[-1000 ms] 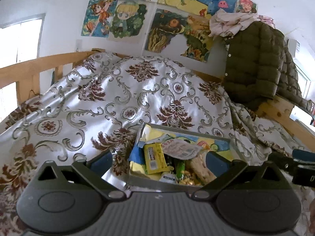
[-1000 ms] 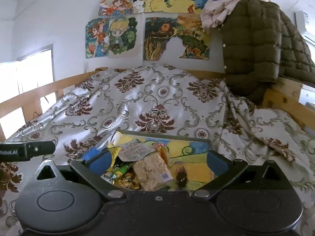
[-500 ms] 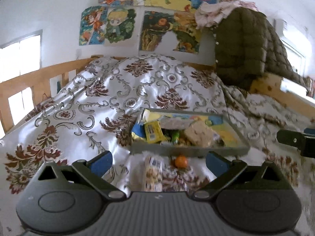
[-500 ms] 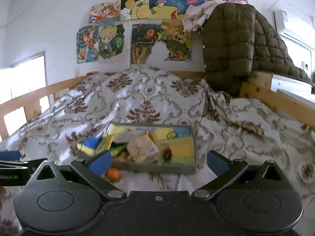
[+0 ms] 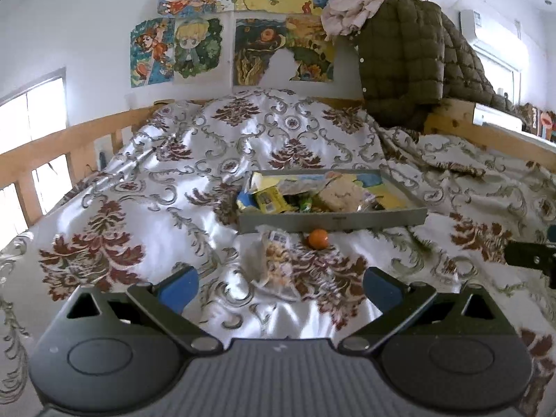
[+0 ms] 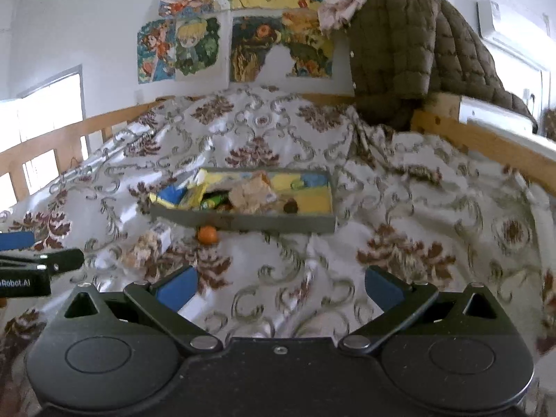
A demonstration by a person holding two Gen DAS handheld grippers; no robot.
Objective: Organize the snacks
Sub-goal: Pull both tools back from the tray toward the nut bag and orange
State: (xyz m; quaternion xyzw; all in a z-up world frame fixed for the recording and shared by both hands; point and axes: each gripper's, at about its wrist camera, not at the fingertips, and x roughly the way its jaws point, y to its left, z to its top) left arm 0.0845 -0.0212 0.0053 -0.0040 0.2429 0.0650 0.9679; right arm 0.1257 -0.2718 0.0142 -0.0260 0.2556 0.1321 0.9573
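Left wrist view, L to R: window w/ wooden rail at far left edge; patterned bedspread (image 5: 146,208) across whole mid-frame. Left gripper (image 5: 279,283) at bottom centre, jaws spread wide, nothing between the blue pads (image 5: 179,286). Clear snack packet (image 5: 276,260) lying flat on spread just above the jaw gap, centre frame. Small orange ball (image 5: 318,238) just right of packet's top end, close to the front wall of grey tray (image 5: 333,222). Tray centre-right, piled w/ snacks: yellow packet (image 5: 267,201) at its left end, pale crumbly bar (image 5: 342,194) mid-tray. Posters (image 5: 243,34) upper centre, dark puffer jacket (image 5: 417,62) upper right.

Right wrist view, L to R: tip of the other tool at left edge, mid-height. Right gripper (image 6: 279,283) bottom centre, likewise released, jaws wide apart, holding nothing. Snack packet (image 6: 149,246) left of centre; orange ball (image 6: 207,234) just right of it, touching or nearly touching tray (image 6: 278,224) front. Jacket (image 6: 410,55) upper right.
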